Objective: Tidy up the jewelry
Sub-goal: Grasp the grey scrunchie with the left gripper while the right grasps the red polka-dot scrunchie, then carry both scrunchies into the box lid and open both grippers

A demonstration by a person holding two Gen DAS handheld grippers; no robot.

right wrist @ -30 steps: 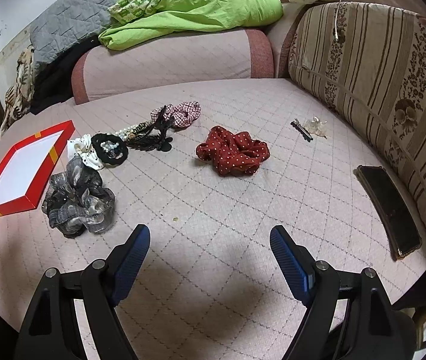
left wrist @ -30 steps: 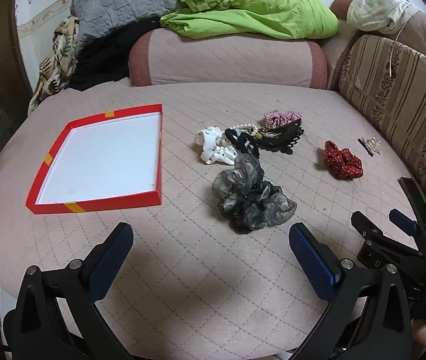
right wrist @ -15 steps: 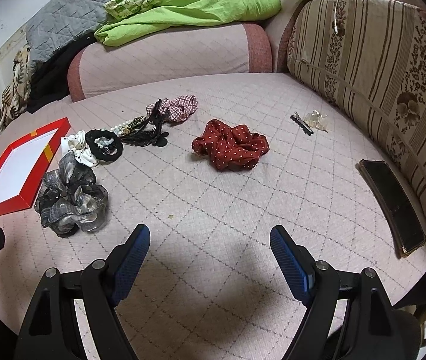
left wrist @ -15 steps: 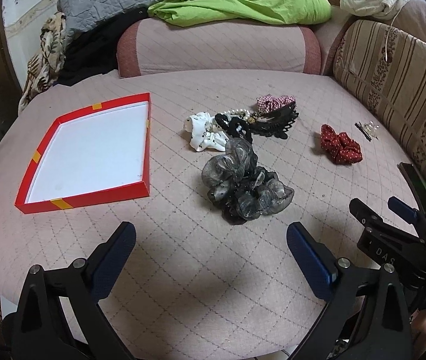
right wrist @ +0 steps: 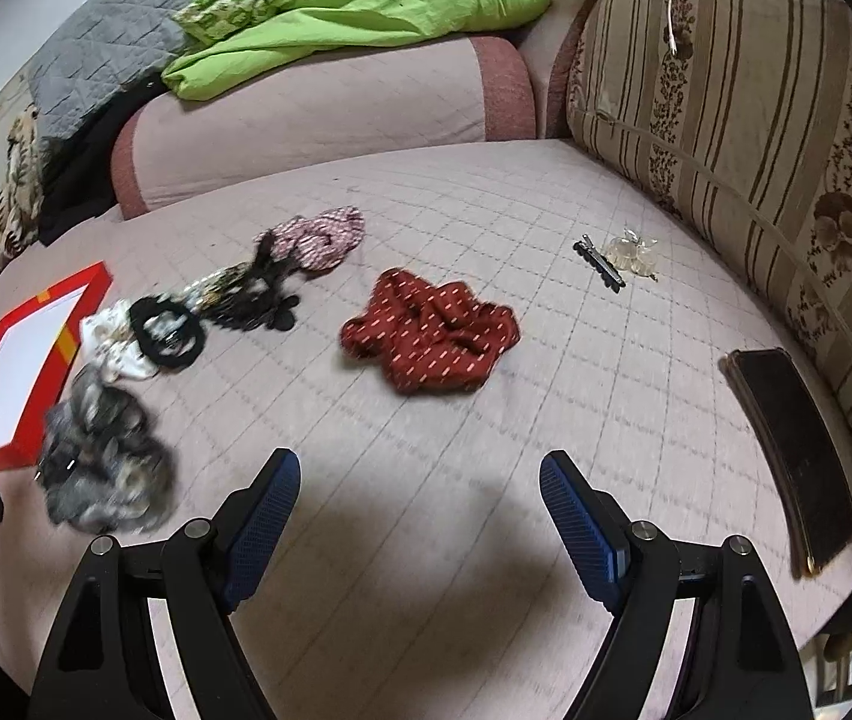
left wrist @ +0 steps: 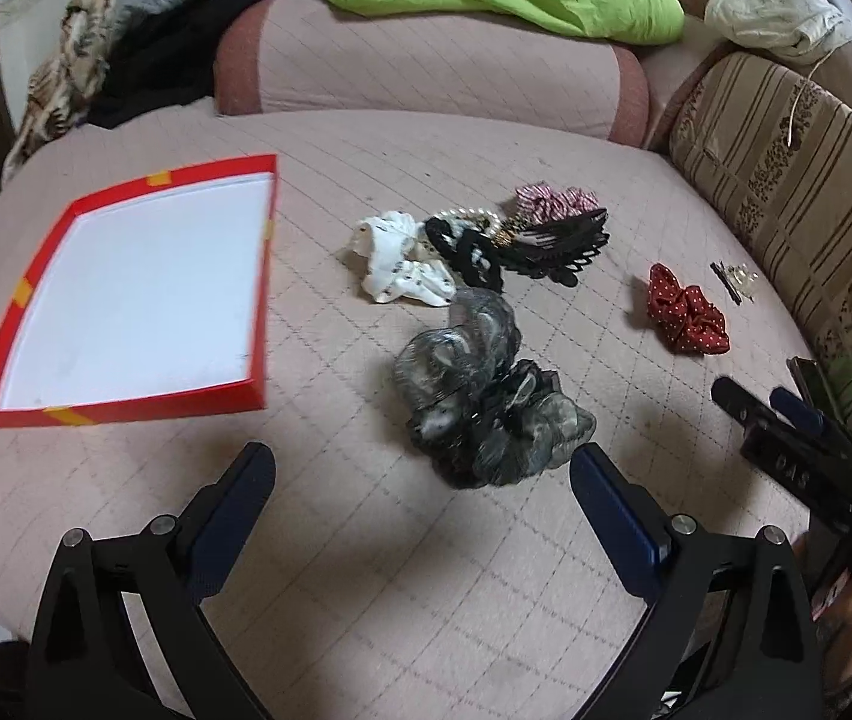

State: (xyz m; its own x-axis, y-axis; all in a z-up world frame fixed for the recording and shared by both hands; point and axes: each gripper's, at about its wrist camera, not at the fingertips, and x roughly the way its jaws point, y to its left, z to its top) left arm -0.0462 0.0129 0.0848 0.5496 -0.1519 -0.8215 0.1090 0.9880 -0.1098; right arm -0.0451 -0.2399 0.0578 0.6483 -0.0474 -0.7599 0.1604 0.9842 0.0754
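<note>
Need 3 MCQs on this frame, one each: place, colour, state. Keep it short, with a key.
1. Where does the red box lie relative to the grey scrunchie in the left wrist view?
A. to its left
B. to its right
C. under it

2. What colour is the dotted scrunchie lying apart from the pile?
A. green
B. dark red
C. blue

3. What state is the right gripper in?
A. shut on a hair clip
B. shut with nothing in it
C. open, with nothing between its fingers

Key:
1 A, the box sits on the left of the sofa cover, clear of the scrunchie.
2 B, dark red cloth with pale dots.
3 C, the blue pads stand wide apart over bare quilted cover.
</note>
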